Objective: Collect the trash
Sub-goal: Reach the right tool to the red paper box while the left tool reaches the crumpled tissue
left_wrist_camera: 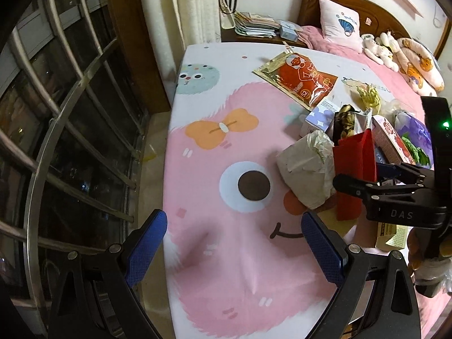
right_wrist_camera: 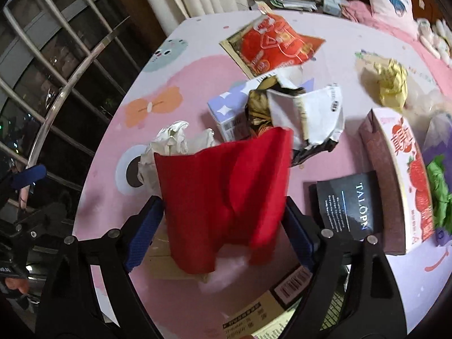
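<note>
Trash lies on a bed with a pink cartoon sheet (left_wrist_camera: 226, 268). My left gripper (left_wrist_camera: 233, 220) hangs open over bare sheet, nothing between its blue pads. A red paper bag (right_wrist_camera: 226, 197) stands upright between the wide-open fingers of my right gripper (right_wrist_camera: 223, 206); the pads flank it and I see no squeeze. In the left wrist view the right gripper (left_wrist_camera: 364, 175) reaches around the red bag (left_wrist_camera: 353, 155). Around it lie a crumpled grey paper bundle (left_wrist_camera: 308, 166), a red snack pouch (left_wrist_camera: 299, 79), a lilac box (right_wrist_camera: 226, 113), a crumpled silver bag (right_wrist_camera: 308, 115) and a yellow wrapper (right_wrist_camera: 392, 84).
A strawberry-print box (right_wrist_camera: 406, 169), a black card (right_wrist_camera: 347, 200) and flat cardboard with a barcode (right_wrist_camera: 268, 305) lie to the right. A barred window (left_wrist_camera: 70, 113) runs along the bed's left edge. A nightstand with papers (left_wrist_camera: 254, 25), a pillow (left_wrist_camera: 339, 25) and plush toys (left_wrist_camera: 378, 45) sit beyond.
</note>
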A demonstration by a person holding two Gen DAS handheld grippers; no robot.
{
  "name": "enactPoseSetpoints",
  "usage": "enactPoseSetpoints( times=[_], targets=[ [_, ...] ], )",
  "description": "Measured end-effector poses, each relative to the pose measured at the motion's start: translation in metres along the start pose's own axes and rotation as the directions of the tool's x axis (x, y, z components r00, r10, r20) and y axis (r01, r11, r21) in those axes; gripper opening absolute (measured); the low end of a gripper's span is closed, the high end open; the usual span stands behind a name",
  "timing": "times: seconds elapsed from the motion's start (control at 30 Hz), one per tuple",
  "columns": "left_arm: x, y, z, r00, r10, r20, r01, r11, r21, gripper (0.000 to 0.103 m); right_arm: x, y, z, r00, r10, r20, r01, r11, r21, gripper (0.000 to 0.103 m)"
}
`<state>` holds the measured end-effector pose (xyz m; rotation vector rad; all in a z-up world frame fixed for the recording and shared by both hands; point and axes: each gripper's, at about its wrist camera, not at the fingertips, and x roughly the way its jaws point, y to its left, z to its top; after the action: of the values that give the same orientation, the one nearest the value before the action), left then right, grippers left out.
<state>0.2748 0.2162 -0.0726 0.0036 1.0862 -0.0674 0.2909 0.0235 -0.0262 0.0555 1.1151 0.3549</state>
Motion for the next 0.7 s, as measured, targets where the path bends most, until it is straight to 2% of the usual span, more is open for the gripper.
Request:
enactPoseSetpoints(
  times=[0.13,0.17,0.23,0.33,0.43,0.53,0.6,0.7],
  targets=[
    [0.007,-0.004,0.010,1.000,-0.019,-0.004,0.019,1.000,0.009,0.097,0.009,-0.014,0.003,0.999,0.034,-0.036,-0.031,0.997,0.064,0.081],
    [0.009,-0.005,0.012,1.000,-0.026,-0.006,0.026,1.000,0.011,0.097,0.011,-0.016,0.003,0.997,0.054,-0.048,-0.050,0.995,0.084,0.077],
    [0.011,-0.007,0.017,0.999,-0.038,-0.011,0.039,0.999,0.015,0.097,0.008,-0.020,0.002,0.995,0.085,-0.047,-0.079,0.990,0.118,0.050],
    [0.015,-0.012,0.025,0.998,-0.057,-0.012,0.057,0.998,0.024,0.097,0.002,-0.020,0.001,0.993,0.107,-0.042,-0.100,0.985,0.144,0.031],
    [0.021,-0.019,0.036,0.996,-0.086,-0.023,0.087,0.996,0.021,0.097,-0.011,-0.017,-0.002,0.996,0.083,-0.035,-0.077,0.986,0.149,0.024],
    [0.029,-0.029,0.046,0.991,-0.125,-0.044,0.125,0.992,0.012,0.097,-0.026,-0.019,-0.005,0.996,0.092,-0.017,-0.087,0.980,0.177,0.023],
    [0.036,-0.036,0.051,0.986,-0.150,-0.065,0.152,0.988,0.013,0.097,-0.038,-0.021,-0.007,0.998,0.069,-0.010,-0.066,0.980,0.185,0.021],
    [0.050,-0.050,0.060,0.983,-0.157,-0.094,0.160,0.987,0.019,0.097,-0.055,-0.027,-0.010,0.998,0.053,0.017,-0.056,0.975,0.213,0.021]
  ],
)
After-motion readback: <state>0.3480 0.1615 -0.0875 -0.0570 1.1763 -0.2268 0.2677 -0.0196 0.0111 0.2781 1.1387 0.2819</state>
